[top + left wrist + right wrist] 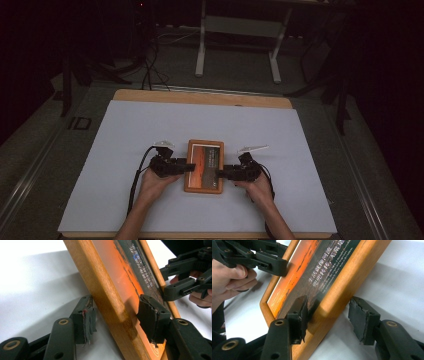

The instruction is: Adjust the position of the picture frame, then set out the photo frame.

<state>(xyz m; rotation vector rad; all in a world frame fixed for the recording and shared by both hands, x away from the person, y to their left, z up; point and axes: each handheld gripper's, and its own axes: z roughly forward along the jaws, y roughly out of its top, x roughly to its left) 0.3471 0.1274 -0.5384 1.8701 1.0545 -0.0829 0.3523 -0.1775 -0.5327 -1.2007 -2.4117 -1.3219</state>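
A wooden picture frame (204, 166) lies flat mid-worktop (125, 140). The left gripper (117, 318) and right gripper (329, 315) each straddle an opposite frame edge, jaws parted and loose around the wood.

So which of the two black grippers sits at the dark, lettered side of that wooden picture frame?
The right gripper, in the person's right hand: it straddles the wooden picture frame's edge beside the dark strip of white lettering. The left gripper straddles the plain orange side.

My left hand-held gripper (115, 315) hides part of the picture frame (107, 297), whose ends run off the edges; in the high view its small print (212, 157) is unreadable.
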